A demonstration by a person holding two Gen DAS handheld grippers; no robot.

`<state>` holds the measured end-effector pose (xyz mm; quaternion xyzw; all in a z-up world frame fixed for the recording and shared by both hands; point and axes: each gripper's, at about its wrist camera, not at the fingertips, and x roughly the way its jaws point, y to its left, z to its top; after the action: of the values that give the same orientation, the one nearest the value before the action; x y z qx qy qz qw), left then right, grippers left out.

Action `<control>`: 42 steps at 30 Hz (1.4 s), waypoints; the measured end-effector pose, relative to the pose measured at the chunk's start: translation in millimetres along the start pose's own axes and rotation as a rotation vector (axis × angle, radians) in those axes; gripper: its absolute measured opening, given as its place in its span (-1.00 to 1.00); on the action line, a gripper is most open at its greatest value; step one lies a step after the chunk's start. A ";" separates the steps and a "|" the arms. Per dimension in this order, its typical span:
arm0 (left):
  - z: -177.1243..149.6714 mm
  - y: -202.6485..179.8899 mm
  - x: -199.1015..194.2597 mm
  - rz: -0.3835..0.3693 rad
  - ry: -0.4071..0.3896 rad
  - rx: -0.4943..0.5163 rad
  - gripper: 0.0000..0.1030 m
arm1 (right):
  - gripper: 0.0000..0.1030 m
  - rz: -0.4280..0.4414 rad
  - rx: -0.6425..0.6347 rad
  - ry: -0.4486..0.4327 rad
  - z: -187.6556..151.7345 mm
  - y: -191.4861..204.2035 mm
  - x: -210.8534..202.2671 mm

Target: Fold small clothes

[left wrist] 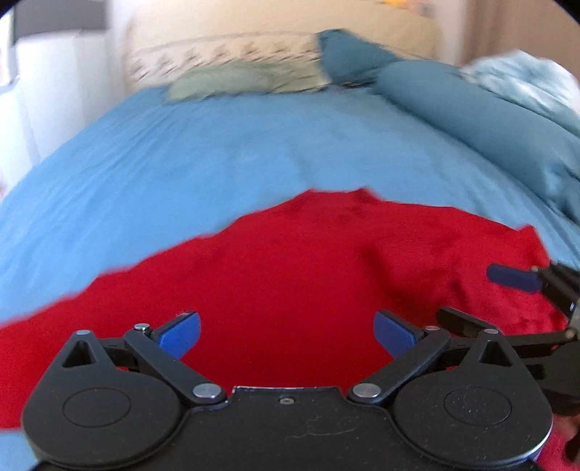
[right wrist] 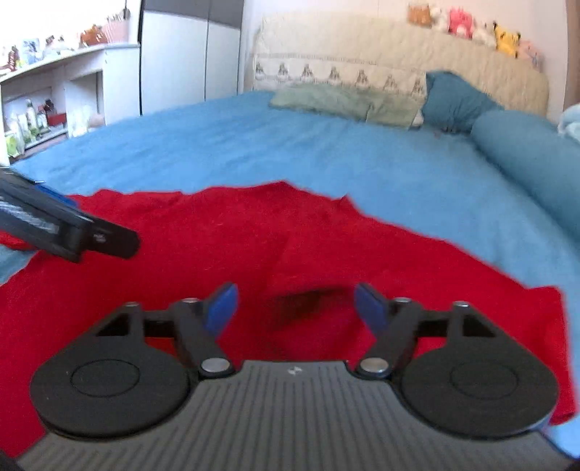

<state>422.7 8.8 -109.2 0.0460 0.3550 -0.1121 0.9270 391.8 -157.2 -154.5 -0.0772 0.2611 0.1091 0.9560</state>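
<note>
A red garment (left wrist: 290, 261) lies spread on the blue bed sheet (left wrist: 181, 152); it also shows in the right wrist view (right wrist: 253, 235). My left gripper (left wrist: 286, 335) is open over the garment's near part, holding nothing. My right gripper (right wrist: 295, 308) is open above the garment, over a darker fold (right wrist: 308, 304), holding nothing. The right gripper's fingers (left wrist: 514, 277) show at the right edge of the left wrist view. The left gripper's body (right wrist: 65, 224) shows at the left edge of the right wrist view.
A pale green cloth (right wrist: 344, 101) lies at the far end of the bed by a cream headboard (right wrist: 398, 61) topped with plush toys (right wrist: 471, 29). A teal bolster (right wrist: 525, 152) lies along the right. White shelves (right wrist: 54, 90) stand at the left.
</note>
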 end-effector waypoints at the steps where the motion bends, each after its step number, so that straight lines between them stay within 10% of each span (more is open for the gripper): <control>1: 2.6 -14.9 0.0 -0.011 -0.017 0.054 1.00 | 0.73 -0.022 0.002 0.004 -1.3 -11.7 -10.1; 5: 11.4 -74.2 9.2 -0.051 -0.056 0.244 0.98 | 0.73 -0.102 0.095 0.057 -17.8 -58.9 -40.1; 11: 17.8 -107.3 65.8 -0.057 0.031 0.261 0.30 | 0.73 -0.223 0.188 0.116 -49.9 -106.5 -66.1; 13: 15.6 -103.3 79.3 -0.028 0.055 0.223 0.00 | 0.73 -0.231 0.230 0.105 -61.6 -118.6 -77.5; 21: -2.7 -45.7 83.5 -0.010 0.018 -0.172 -0.01 | 0.73 -0.223 0.378 0.116 -89.5 -138.8 -75.6; 29: -2.9 -49.5 95.6 -0.084 -0.024 -0.182 0.22 | 0.80 -0.230 0.359 0.132 -83.4 -133.3 -64.0; 33: 7.1 -40.4 90.9 -0.029 -0.050 -0.238 -0.92 | 0.90 -0.248 0.340 0.151 -82.3 -129.1 -56.5; 42: 25.1 33.8 31.5 0.098 -0.274 -0.328 -0.92 | 0.90 -0.290 0.311 0.165 -63.0 -120.2 -27.0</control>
<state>469.9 32.0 -111.4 -0.1037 0.2364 -0.0131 0.9660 368.6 -290.5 -183.4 0.0255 0.3381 -0.0778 0.9375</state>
